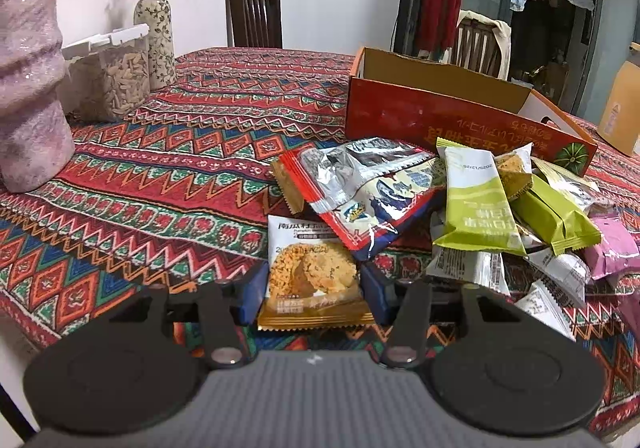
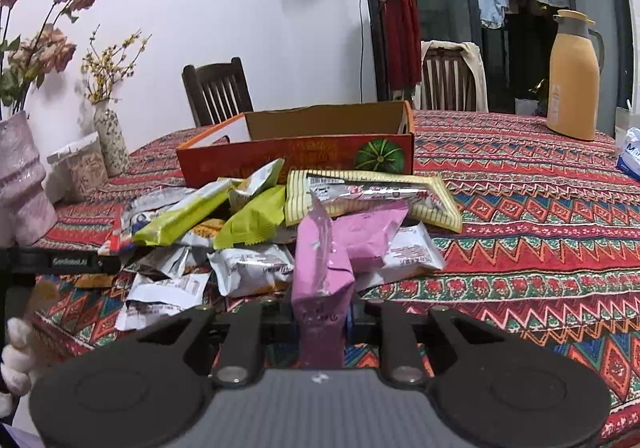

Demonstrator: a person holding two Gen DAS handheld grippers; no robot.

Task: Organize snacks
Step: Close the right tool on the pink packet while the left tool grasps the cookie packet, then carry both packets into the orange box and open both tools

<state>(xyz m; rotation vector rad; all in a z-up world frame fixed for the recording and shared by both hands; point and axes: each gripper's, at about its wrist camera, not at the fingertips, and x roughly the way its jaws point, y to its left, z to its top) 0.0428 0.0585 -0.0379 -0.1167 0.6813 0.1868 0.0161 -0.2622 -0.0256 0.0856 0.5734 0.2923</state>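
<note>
My left gripper is shut on a white cookie packet with a gold bottom edge; its blue pads press both sides of it, low over the patterned tablecloth. In the right wrist view my right gripper is shut on a pink packet that stands upright between the fingers. Just beyond both grippers lies a loose pile of snacks: green packets, a red and silver packet, and white and silver ones. An open orange cardboard box stands behind the pile.
A pink vase, a clear lidded container of seeds and a floral vase stand at the table's left. A yellow thermos jug and a tissue pack are far right. Wooden chairs ring the table. A gloved hand shows lower left.
</note>
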